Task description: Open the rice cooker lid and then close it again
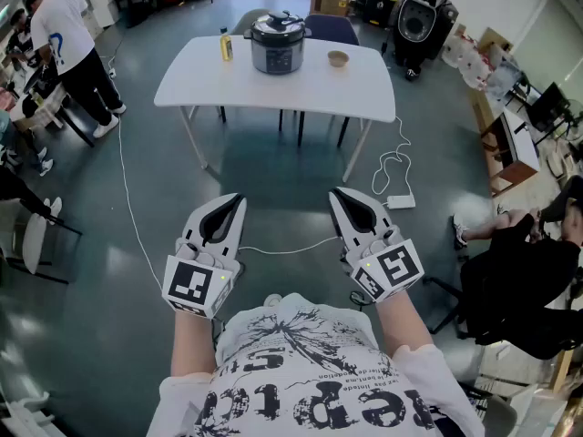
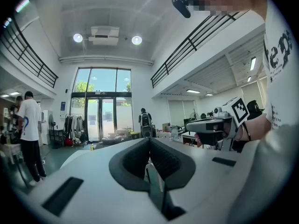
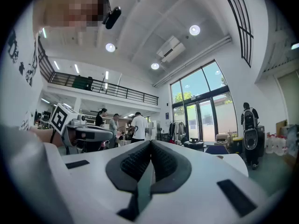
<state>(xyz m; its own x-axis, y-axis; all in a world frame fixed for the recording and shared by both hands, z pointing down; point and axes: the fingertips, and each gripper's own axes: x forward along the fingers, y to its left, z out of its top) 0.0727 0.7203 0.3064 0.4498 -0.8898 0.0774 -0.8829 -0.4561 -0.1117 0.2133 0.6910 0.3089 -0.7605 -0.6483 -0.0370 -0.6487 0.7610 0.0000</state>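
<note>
The rice cooker sits with its lid shut by the middle of the tabletop's far edge, well away from the left gripper and right gripper, both jaws squeezed together on nothing, so I think walking closer comes first.

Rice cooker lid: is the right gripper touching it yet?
Apart. Head view: the right gripper is held over the floor, well short of the table where the rice cooker lid sits.
</note>
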